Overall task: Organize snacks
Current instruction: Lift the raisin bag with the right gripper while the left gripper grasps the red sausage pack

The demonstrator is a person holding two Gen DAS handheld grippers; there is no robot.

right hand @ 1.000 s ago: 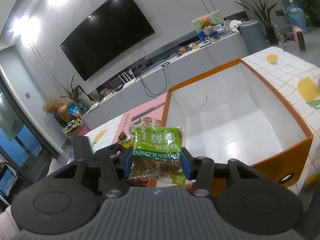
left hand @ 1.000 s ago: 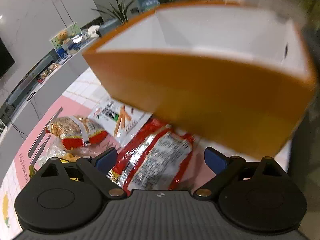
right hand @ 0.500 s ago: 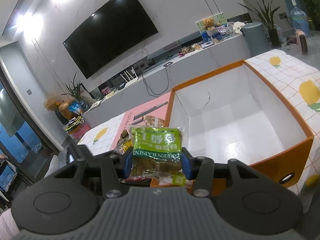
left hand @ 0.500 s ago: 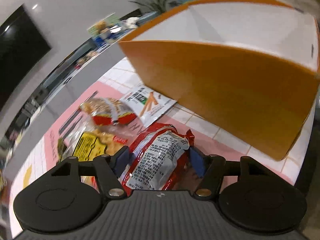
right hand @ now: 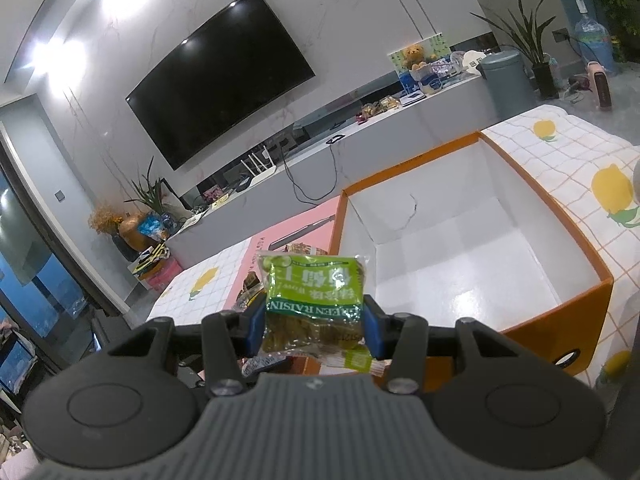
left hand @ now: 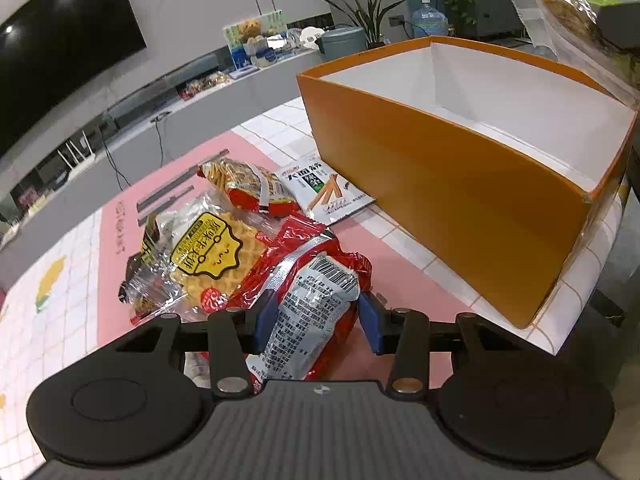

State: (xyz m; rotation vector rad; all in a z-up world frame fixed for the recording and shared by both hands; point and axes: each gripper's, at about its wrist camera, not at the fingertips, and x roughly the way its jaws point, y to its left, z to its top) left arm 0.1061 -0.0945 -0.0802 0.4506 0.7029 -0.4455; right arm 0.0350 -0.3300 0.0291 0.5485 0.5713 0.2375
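- One tabletop carries everything, covered by a white checked cloth with lemon prints and a pink mat.
- Next in size, the orange box stands open on the cloth, its white inside bare.
- Left tool has its blue pads pressed against both sides of a red snack packet, which lies on the pink mat near the box.
- Right tool clamps a green raisin packet and holds it in the air just before the near left corner of the box.
- Beside the red packet lie a waffle packet, a fried-strips bag and a white stick-biscuit packet, the last touching the box wall.
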